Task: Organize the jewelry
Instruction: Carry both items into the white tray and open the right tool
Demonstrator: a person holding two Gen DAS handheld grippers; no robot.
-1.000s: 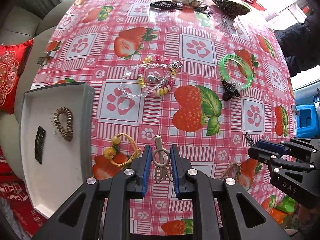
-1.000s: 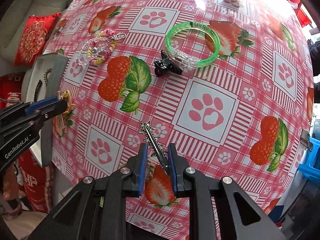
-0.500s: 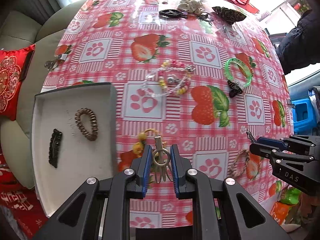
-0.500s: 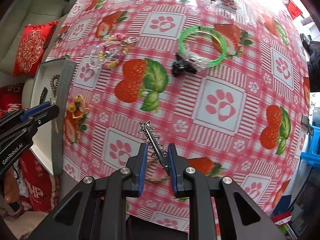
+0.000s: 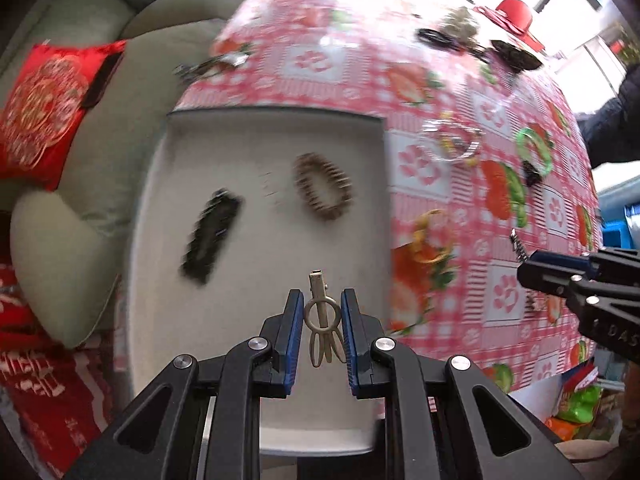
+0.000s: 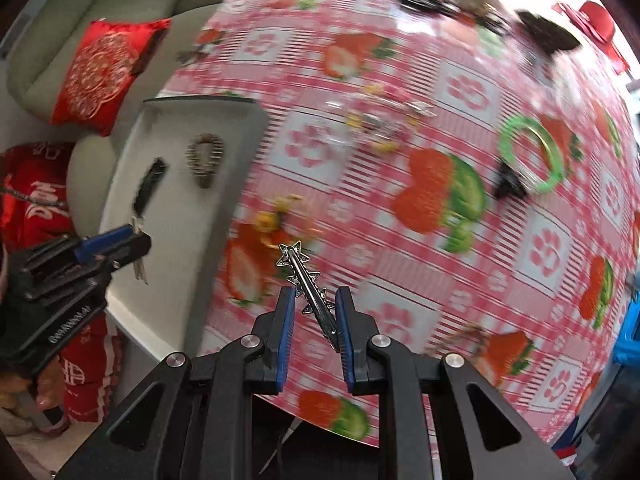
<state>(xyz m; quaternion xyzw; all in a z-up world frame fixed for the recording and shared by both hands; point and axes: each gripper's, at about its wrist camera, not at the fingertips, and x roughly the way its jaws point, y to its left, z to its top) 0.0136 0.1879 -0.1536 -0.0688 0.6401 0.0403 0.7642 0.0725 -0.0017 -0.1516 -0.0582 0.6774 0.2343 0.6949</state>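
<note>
My left gripper (image 5: pixel 320 312) is shut on a gold metal hair clip (image 5: pixel 323 320) and holds it above the near part of the white tray (image 5: pixel 256 132). In the tray lie a black hair clip (image 5: pixel 210 236) and a brown coil hair tie (image 5: pixel 323 186). My right gripper (image 6: pixel 314 308) is shut on a silver star hair clip (image 6: pixel 308 284) above the tablecloth, to the right of the tray (image 6: pixel 224 184). The left gripper also shows in the right wrist view (image 6: pixel 108 242), the right gripper in the left wrist view (image 5: pixel 532 268).
On the strawberry tablecloth (image 6: pixel 400 280) lie a yellow hair tie (image 5: pixel 428 236), a bead bracelet (image 5: pixel 452 144), a green bangle (image 6: pixel 532 156) with a small black claw clip (image 6: pixel 508 184), and more accessories at the far edge. A red cushion (image 5: pixel 44 112) lies on the sofa left.
Both grippers have swung left with their clips. The left one has gone from over the tablecloth to over the tray; the right one has followed toward the tray's side.
</note>
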